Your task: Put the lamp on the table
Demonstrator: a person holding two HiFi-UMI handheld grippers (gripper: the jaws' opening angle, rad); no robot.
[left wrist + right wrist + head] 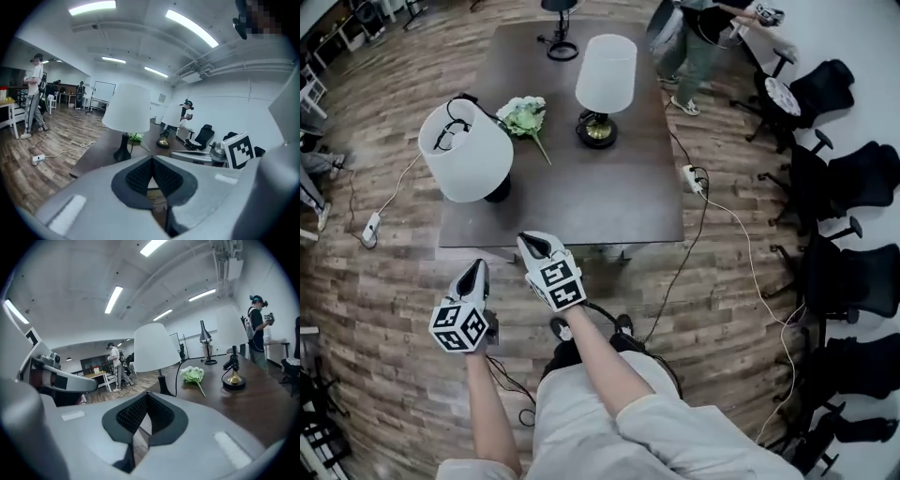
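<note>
Two white-shaded lamps stand on the dark brown table (609, 192). The left lamp (466, 150) has a black base and stands near the table's front left corner. The right lamp (606, 73) has a gold base. My left gripper (475, 275) and right gripper (534, 246) hover over the floor just in front of the table's near edge. Both are shut with nothing in them. In the left gripper view the shut left gripper (151, 159) points at the black-based lamp (126, 108). In the right gripper view the shut right gripper (146, 397) faces the same lamp (155, 347).
A bunch of white flowers (523, 115) lies between the lamps. A black desk lamp (561, 47) stands at the far edge. A power strip (694, 178) with cables lies on the floor to the right, near office chairs (844, 178). A person (694, 37) stands beyond the table.
</note>
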